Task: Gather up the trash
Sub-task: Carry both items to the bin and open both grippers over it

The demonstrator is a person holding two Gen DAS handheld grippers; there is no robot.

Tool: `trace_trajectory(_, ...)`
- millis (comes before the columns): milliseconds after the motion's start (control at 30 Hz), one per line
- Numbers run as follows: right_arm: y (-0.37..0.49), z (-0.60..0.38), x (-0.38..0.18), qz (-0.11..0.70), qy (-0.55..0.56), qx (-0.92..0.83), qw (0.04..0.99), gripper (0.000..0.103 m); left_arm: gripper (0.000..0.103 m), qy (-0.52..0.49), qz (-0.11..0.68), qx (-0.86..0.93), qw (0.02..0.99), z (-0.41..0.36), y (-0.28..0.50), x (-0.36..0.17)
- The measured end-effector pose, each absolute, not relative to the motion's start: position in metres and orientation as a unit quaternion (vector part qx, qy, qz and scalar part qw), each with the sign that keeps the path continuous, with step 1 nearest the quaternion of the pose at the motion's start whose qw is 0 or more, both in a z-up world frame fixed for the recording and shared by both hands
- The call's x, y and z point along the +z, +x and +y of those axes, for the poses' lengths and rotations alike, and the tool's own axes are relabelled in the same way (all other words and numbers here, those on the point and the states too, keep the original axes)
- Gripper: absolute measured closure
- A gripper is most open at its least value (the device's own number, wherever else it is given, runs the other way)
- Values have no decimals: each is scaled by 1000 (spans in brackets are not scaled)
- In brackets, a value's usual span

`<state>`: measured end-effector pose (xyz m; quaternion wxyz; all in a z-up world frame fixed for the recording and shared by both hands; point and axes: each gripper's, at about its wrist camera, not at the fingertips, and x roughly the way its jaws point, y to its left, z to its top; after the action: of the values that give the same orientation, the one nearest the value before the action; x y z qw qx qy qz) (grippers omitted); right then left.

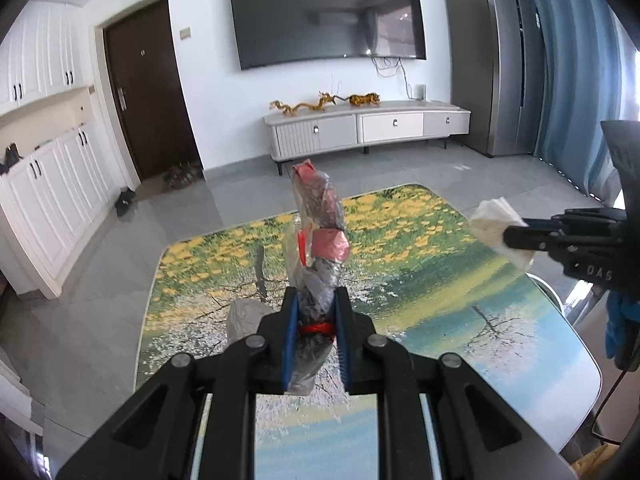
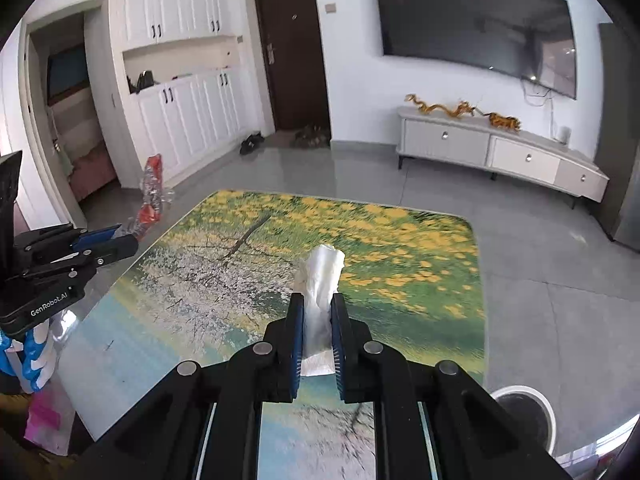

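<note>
Left tool [image 1: 316, 312] pinches wrapper [image 1: 320, 224] (crumpled); right tool [image 2: 316, 316] pinches tissue [image 2: 322, 276].

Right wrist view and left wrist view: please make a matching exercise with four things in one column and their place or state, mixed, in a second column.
Things:
1. plastic wrapper
2. white tissue
3. white bin
4. golden dragon figure

Places or states:
A. on the floor beside the table
B. clamped in the left hand-held gripper
C. on the low cabinet under the TV
D. clamped in the right hand-held gripper

Pairs: 1-B, 2-D, 3-A, 4-C
</note>
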<state>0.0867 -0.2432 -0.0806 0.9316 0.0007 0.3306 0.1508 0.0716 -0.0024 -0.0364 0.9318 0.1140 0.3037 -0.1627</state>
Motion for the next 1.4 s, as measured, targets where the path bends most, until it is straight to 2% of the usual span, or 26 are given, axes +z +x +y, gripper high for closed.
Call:
trace_trajectory(333, 40, -303, -71, 303, 28, 92, 948, 91, 87, 131, 295, -182, 929, -34, 44, -22)
trace_trajectory(700, 13, -390, -104, 308, 70, 14, 949, 90, 87, 176, 324, -210, 906, -109, 51, -37)
trace_trajectory(1067, -11, -485, -178, 347, 157, -40, 924, 90, 85, 261, 358, -302, 844, -258, 54, -76)
trace_trajectory(1400, -6, -543, -227, 383, 194, -73, 900, 88, 85, 256, 435, -371, 780, -377, 71, -125)
